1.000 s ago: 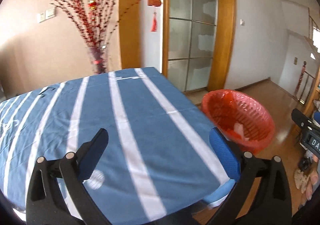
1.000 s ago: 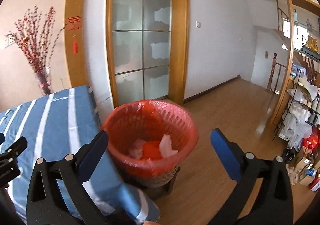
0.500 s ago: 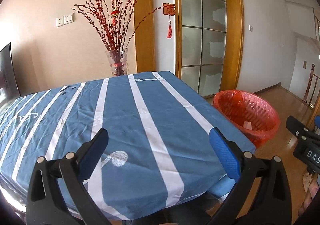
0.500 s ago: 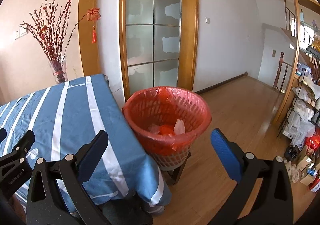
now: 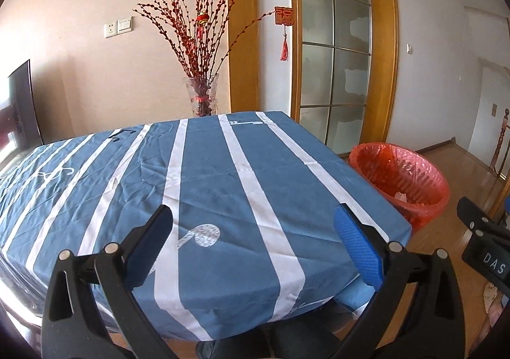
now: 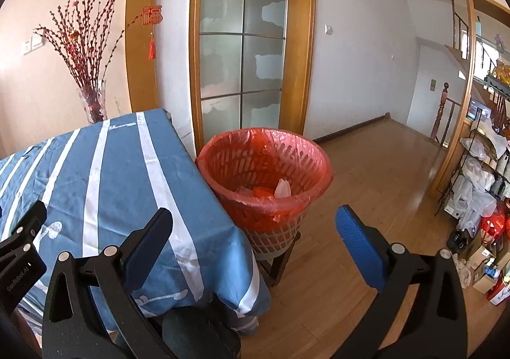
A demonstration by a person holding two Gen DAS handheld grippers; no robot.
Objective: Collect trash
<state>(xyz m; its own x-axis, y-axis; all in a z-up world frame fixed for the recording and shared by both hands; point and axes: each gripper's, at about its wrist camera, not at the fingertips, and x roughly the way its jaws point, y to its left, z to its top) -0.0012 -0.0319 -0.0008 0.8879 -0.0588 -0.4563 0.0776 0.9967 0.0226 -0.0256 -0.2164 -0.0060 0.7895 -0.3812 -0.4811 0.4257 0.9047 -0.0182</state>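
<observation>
Compared with one second ago, both cameras have pulled back and risen: the table [image 5: 223,174] with its blue and white striped cloth now shows almost whole in the left wrist view, where before only its near part filled the picture. The trash basket [image 6: 264,167] with the red bag sits further from the right gripper than before and is now seen from a lower angle.

The table edge on the right side runs just beside the basket rim; in the right wrist view the cloth corner hangs down touching or almost touching the basket wall, I cannot tell which. To the right of the basket the wooden floor [image 6: 366,186] is open up to the shelf rack [image 6: 484,174] with bags. Behind the table stands a glass vase [image 5: 201,94] with red branches, close to the wall.

Inside the basket lie the trash pieces [image 6: 271,190], white and orange, on the bottom.

The left gripper [image 5: 255,244] holds its fingers wide apart with nothing between them. The right gripper [image 6: 255,244] also has wide fingers and carries nothing.
</observation>
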